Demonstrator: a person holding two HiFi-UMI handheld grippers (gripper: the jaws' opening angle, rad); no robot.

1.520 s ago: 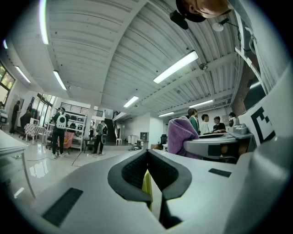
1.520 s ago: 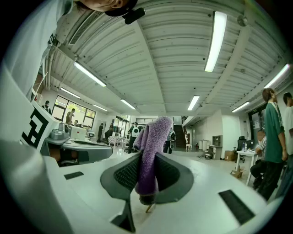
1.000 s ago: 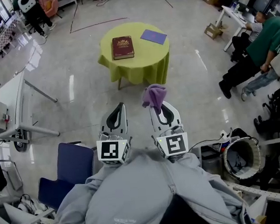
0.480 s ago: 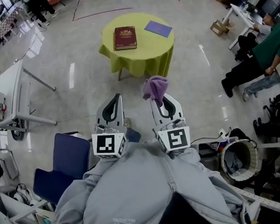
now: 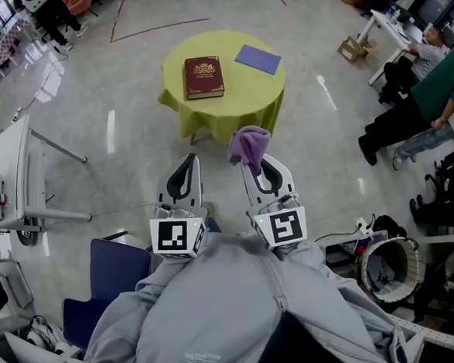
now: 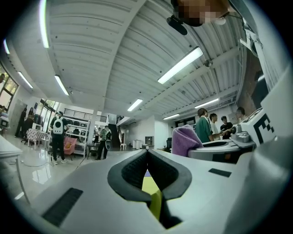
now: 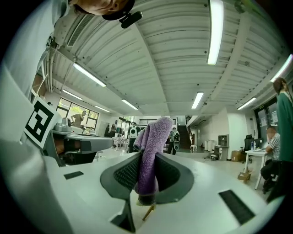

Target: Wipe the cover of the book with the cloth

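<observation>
Walk up to the dark red hardback book (image 5: pixel 202 76), lying well ahead on the round yellow counter (image 5: pixel 244 90). Hold tight with the right hand-held gripper (image 7: pixel 147 176), pinched on the soft purple cloth (image 7: pixel 151 146); left hand-held gripper (image 6: pixel 147 153) closed, empty. Rub flat, gently.

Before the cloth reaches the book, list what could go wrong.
1. The cloth is pinched by a narrow strip in the right gripper, most of it bunched above; pressing could pull it out.
2. The book lies loose on the table, and the left gripper is shut and far from it, so wiping may slide it.
</observation>
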